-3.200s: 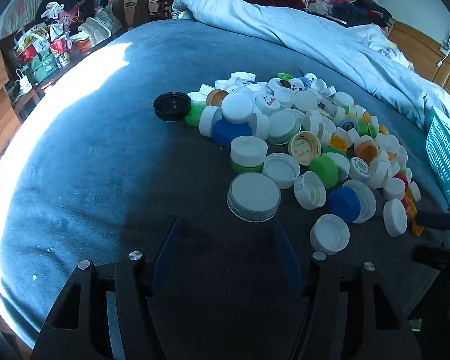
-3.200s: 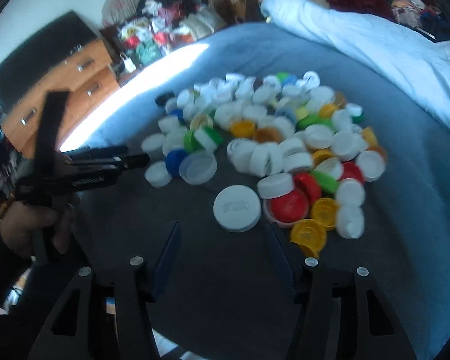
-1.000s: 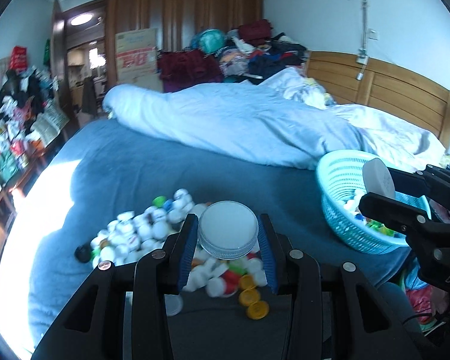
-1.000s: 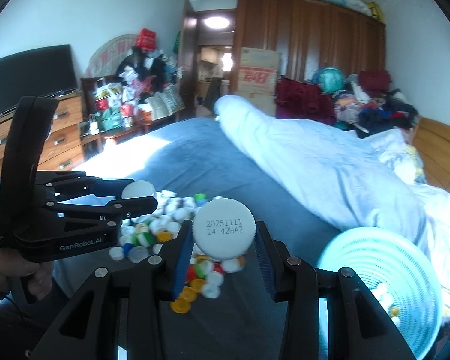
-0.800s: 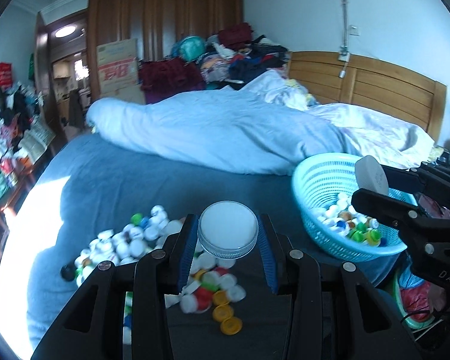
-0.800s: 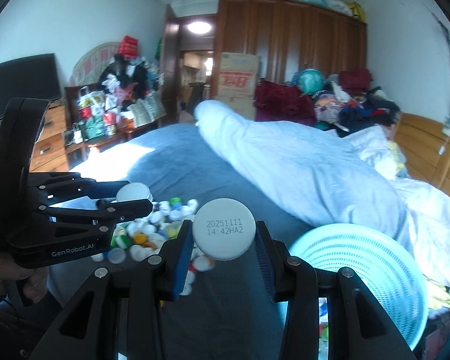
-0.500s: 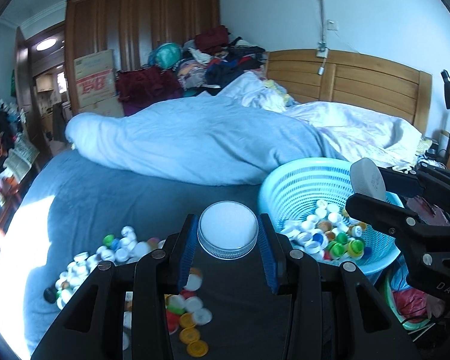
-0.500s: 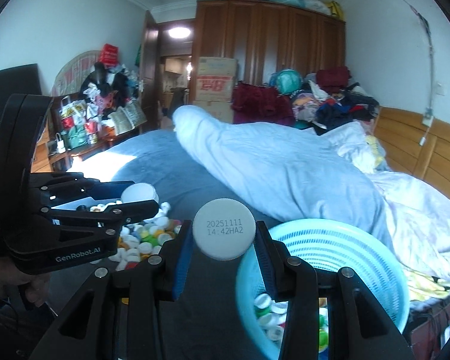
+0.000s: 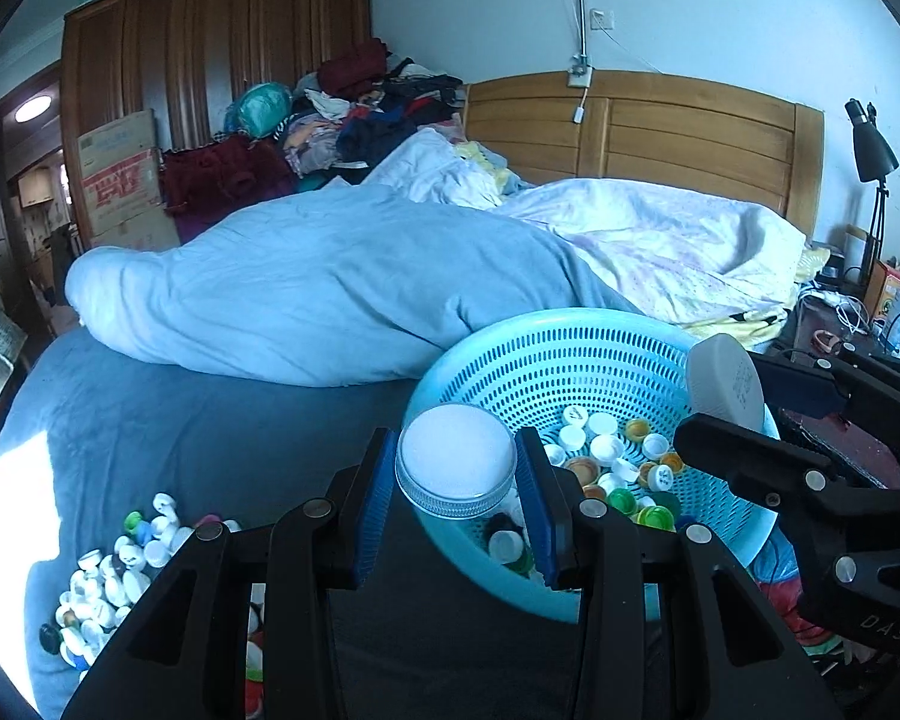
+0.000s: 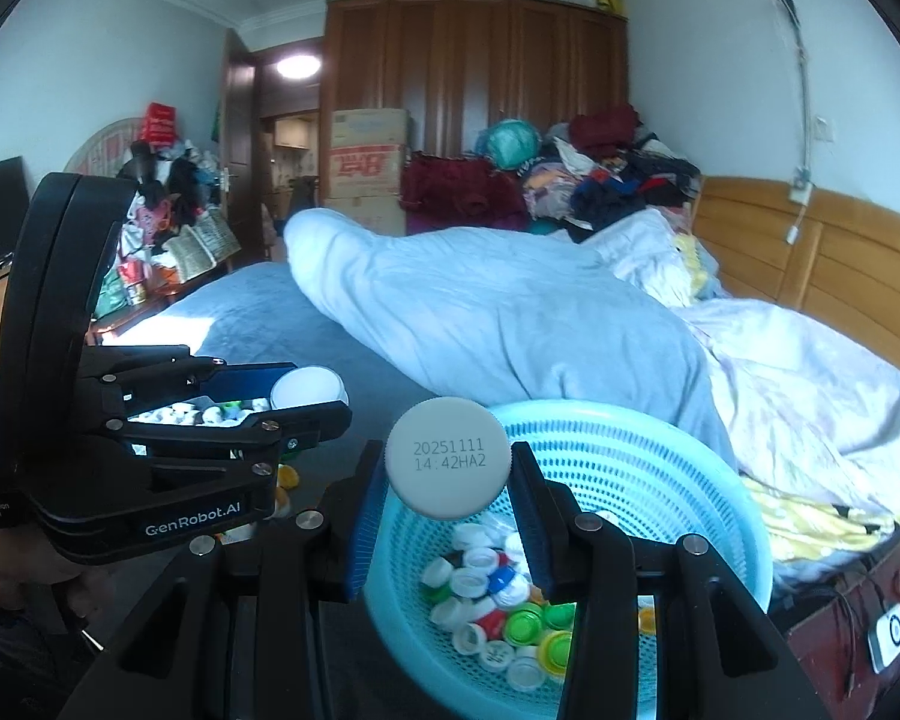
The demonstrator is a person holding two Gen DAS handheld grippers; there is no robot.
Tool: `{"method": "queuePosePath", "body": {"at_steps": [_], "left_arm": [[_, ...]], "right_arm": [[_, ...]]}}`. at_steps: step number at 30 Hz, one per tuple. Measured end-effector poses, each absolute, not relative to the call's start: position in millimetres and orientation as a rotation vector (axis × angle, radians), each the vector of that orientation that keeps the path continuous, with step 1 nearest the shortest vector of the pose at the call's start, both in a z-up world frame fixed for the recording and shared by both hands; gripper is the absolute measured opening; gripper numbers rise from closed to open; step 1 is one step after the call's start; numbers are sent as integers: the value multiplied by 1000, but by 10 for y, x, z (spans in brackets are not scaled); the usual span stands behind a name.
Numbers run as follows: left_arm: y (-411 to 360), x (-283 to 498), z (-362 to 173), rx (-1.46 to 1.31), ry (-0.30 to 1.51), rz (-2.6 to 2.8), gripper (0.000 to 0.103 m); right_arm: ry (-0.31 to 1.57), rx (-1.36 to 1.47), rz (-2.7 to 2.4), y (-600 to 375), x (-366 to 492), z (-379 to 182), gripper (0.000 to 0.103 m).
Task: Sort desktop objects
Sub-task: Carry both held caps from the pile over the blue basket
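White lid is clamped in the left gripper above the basket rim – the right gripper grips a stamped cap above the basket too.

a white screw cap with a ribbed rim sits flat side up, clamped between blue pads at the near rim of the turquoise perforated basket. a second white cap, stamped with a dark date code and tilted face-on, is clamped likewise above the basket's near edge. the basket holds mixed white, green, yellow and red caps; a loose cap pile lies on the blue bedspread, well apart.
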State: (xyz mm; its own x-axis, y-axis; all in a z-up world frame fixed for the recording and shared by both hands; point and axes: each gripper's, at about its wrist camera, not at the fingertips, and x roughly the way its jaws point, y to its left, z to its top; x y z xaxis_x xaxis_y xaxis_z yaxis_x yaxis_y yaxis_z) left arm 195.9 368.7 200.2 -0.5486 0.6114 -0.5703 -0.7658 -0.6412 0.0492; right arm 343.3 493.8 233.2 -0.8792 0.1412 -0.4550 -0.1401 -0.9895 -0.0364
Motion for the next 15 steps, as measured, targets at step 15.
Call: {"method": "queuePosePath", "body": {"at_steps": [15], "left_arm": [[3983, 1949, 1761, -735, 424, 2129, 35]], "right_arm": [[76, -760, 2880, 5195, 3373, 2103, 44]]}}
